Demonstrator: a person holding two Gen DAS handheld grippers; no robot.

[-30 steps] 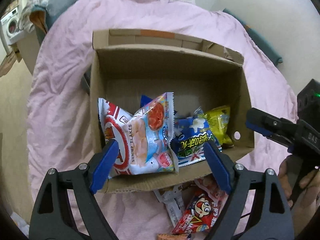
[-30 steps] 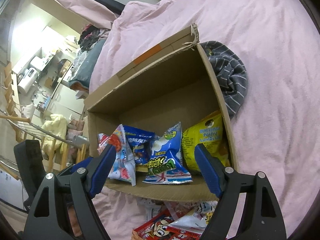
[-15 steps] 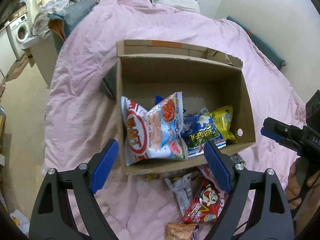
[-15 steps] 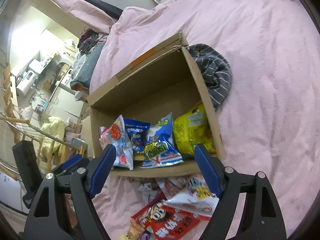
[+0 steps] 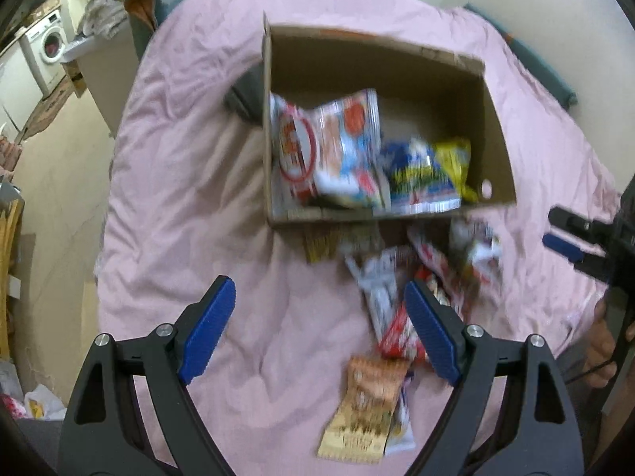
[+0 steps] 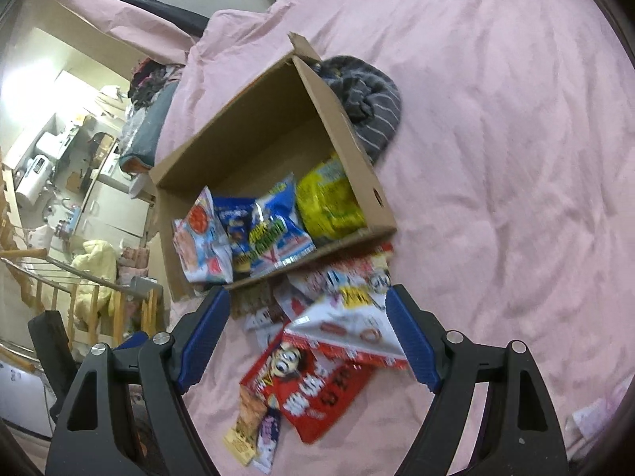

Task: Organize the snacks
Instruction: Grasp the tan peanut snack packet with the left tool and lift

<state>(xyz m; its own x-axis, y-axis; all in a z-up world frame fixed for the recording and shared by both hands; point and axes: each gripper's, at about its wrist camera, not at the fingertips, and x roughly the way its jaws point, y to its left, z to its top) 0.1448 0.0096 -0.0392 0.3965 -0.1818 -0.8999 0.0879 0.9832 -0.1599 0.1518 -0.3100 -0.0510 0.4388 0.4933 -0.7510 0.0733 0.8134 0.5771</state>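
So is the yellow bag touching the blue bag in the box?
Touching. The right wrist view shows the yellow bag pressed side by side against the blue bag inside the box, with no gap between them.

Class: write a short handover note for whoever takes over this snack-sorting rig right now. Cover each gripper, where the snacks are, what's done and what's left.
Left gripper: open, empty, above the bedspread.
Right gripper: open, empty, above the loose pile.
Box: on the bed, open, with several packets standing inside, among them the yellow bag at its right end.
Done: those packets are boxed.
Left: the pile in front of the box, including the red packet and the tan packet.
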